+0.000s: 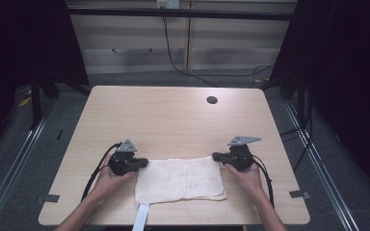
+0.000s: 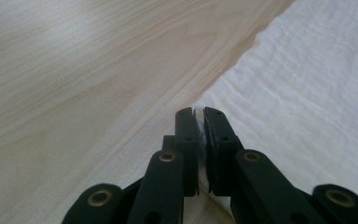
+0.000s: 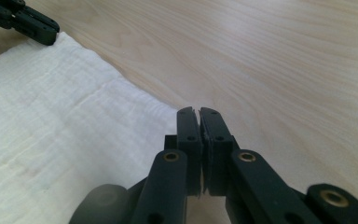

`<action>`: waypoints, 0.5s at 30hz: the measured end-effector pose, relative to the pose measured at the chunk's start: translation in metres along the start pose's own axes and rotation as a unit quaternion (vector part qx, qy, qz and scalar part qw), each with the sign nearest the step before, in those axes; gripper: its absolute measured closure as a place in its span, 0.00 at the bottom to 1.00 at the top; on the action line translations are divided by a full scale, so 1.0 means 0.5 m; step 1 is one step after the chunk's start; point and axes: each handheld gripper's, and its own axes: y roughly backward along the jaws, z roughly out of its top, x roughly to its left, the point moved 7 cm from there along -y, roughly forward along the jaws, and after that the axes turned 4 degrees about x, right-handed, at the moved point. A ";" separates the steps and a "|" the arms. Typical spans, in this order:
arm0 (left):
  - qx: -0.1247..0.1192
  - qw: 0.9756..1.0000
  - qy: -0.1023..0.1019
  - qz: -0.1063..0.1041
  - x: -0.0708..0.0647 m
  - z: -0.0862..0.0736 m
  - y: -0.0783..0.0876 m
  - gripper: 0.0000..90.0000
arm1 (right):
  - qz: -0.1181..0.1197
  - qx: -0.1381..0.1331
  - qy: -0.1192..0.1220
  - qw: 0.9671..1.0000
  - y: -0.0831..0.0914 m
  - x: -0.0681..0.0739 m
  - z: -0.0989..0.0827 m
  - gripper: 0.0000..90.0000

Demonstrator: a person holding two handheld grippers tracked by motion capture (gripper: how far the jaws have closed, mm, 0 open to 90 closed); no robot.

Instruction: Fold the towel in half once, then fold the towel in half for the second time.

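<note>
The cloth (image 1: 179, 179), a white, loosely woven piece that looks folded into more than one layer, lies flat on the near part of the desk (image 1: 173, 115), between the two hands, its long side running left to right and its near edge close to the desk's front rim. It reads as light, limp and thin: it will not hold a shape, it will sag and drape from wherever it is pinched, and the layers may slide apart or peel open if only the top one is caught. The crinkled weave should give the pads some bite, so slipping seems less of a worry than grabbing too few layers. Nothing about it looks fragile.

The best places to take it are the two far corners, one for each hand, so the piece hangs evenly when raised. The left claw (image 1: 143, 163) sits at the far left corner; in the left gripper view its jaws are drawn almost together with a sliver of white fabric pinched between them. The right claw (image 1: 216, 156) sits at the far right corner, jaws likewise pressed nearly together, and in the right gripper view the cloth's edge runs in under them, so it appears to have the corner, though the pinch itself is hard to make out. Both grips are shallow, right at the edge, so a quick tug could pull a corner free
</note>
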 end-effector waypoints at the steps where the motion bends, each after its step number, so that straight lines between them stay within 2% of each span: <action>1: 0.000 1.000 0.001 -0.001 0.000 0.000 0.000 0.94 | 0.000 -0.003 0.004 1.000 0.003 0.001 0.001 0.98; 9: -0.002 1.000 -0.001 0.000 0.001 -0.001 0.001 0.94 | 0.013 -0.031 0.019 0.999 0.031 0.024 0.021 0.98; 14: 0.001 1.000 -0.003 0.008 0.005 -0.005 0.005 0.94 | 0.022 -0.036 0.033 0.999 0.038 0.046 0.025 0.98; 15: 0.001 1.000 0.004 0.008 0.006 -0.005 0.006 0.94 | 0.025 -0.035 0.036 0.998 0.038 0.051 0.025 0.98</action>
